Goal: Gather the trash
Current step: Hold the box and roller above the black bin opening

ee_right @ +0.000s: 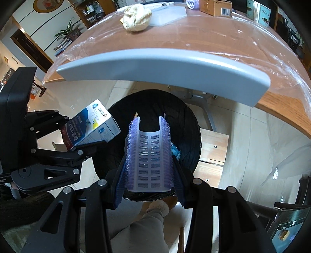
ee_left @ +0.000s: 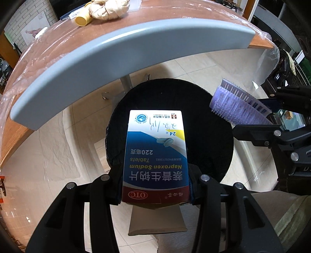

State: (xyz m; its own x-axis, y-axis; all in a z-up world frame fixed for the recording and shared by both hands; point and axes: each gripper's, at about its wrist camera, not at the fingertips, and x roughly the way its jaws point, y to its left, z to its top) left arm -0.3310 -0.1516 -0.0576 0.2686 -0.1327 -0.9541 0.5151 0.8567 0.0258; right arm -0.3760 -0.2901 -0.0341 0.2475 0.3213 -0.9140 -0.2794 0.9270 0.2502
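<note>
My left gripper (ee_left: 155,186) is shut on a blue, white and red medicine box (ee_left: 155,153) and holds it above the open black-lined trash bin (ee_left: 210,155) on the floor. My right gripper (ee_right: 148,186) is shut on a folded purple spiky plastic mat (ee_right: 148,153) and holds it over the same bin (ee_right: 186,124). The mat also shows in the left wrist view (ee_left: 237,105), and the box in the right wrist view (ee_right: 91,126), with the left gripper (ee_right: 64,153) beside it.
A wooden table (ee_left: 136,25) with a grey rim (ee_left: 116,58) and a plastic cover stands just beyond the bin. On it lie a crumpled beige cloth (ee_right: 137,17), a yellow cup (ee_left: 83,19) and a cardboard box (ee_right: 215,6). A wooden stool (ee_right: 213,151) stands right of the bin.
</note>
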